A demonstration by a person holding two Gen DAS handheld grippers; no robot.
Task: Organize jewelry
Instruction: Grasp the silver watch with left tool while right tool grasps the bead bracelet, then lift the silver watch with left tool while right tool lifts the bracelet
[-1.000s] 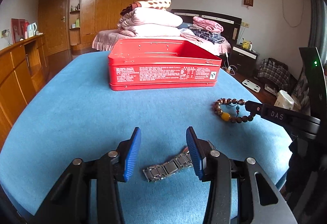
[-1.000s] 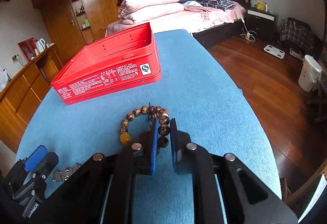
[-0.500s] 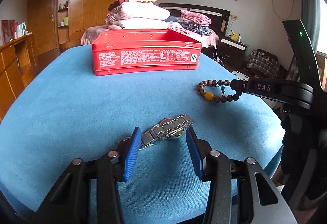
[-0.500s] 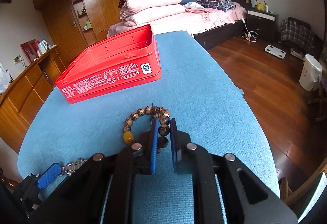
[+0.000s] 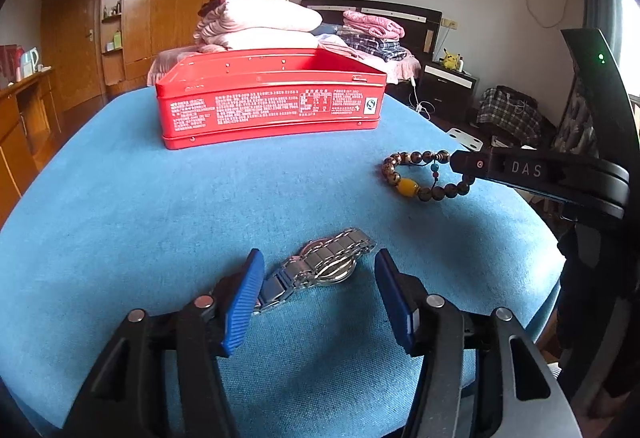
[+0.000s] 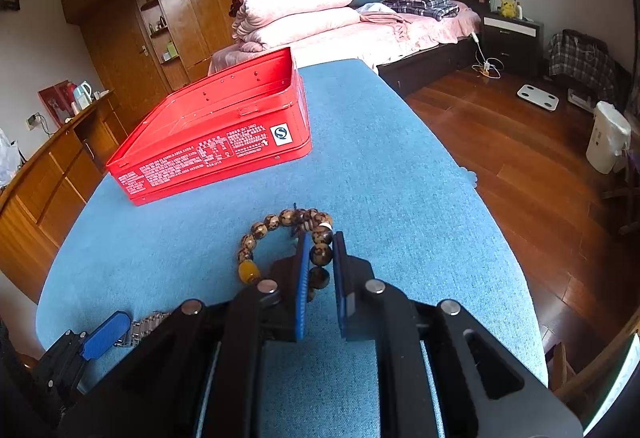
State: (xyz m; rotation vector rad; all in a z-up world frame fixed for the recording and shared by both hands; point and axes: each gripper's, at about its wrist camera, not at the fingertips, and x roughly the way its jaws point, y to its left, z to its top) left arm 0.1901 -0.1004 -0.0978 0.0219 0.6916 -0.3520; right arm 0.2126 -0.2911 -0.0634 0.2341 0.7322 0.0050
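Lying flat on the blue tablecloth (image 5: 140, 206), the metal watch (image 5: 324, 268) sits between the spread fingers of your left gripper (image 5: 318, 292), its near strap end hidden behind the left pad. Your right gripper (image 6: 319, 270) is clamped on the bead bracelet (image 6: 280, 234), whose rear beads disappear between the pads. Beyond stands the open red tin (image 5: 272, 106); its inside is out of sight.

Your work surface is a table (image 5: 120, 198) covered in blue cloth. The open red tin (image 5: 272, 106) sits toward its far edge. The bead bracelet (image 5: 420, 174) lies by the right edge and the metal watch (image 5: 320, 270) near the front edge.
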